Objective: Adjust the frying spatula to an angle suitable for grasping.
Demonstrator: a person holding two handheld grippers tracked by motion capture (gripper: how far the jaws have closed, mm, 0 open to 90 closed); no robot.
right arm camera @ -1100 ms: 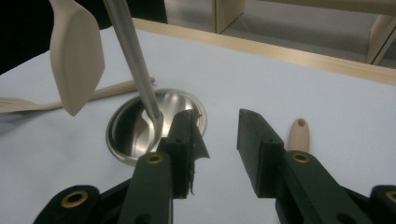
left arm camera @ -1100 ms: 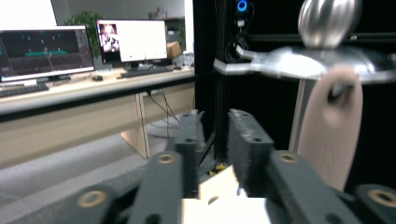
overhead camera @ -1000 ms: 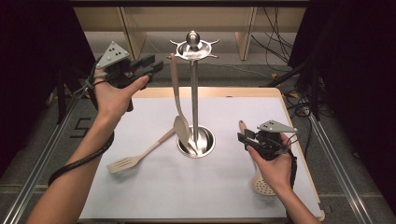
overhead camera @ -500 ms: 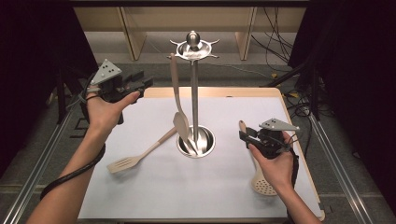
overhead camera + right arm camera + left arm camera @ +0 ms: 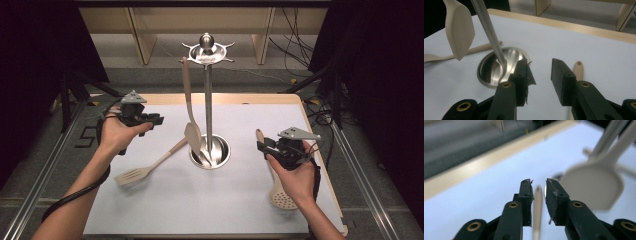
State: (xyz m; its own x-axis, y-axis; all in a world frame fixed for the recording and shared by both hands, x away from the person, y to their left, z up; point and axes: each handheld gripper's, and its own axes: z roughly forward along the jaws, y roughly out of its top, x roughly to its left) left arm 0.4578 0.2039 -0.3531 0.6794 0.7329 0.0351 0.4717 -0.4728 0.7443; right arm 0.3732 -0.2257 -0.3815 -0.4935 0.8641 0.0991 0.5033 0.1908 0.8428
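While the slotted spatula [image 5: 150, 166] lay flat on the white mat [image 5: 200, 210], left of the stand's round steel base [image 5: 210, 151], its handle ran up and to the right until the tip sat just beside that base, and its slotted blade pointed toward the person's side of the table. In the left gripper view a pale handle [image 5: 537, 212], blurred and seemingly the spatula's, showed through the gap between the jaws, apart from both pads. The left gripper [image 5: 150, 120] hung above the mat's left part, up and to the left of the spatula; its jaws had just been closing but were unclenched, with a narrow gap and nothing pressed between them. A beige spoon [image 5: 190, 107] hung from the stand's top ring [image 5: 207, 50], its bowl low beside the upright pole [image 5: 208, 107]; the same bowl loomed blurred at the right of the left gripper view. On the mat's right side lay a skimmer [image 5: 276, 187], handle pointing away, perforated head toward the person. The right gripper [image 5: 264, 148] hovered just over that handle, jaws parted and gripping nothing; in its own view the handle's holed end [image 5: 578, 70] showed past the right jaw. The mat covered a wooden table [image 5: 250, 99].
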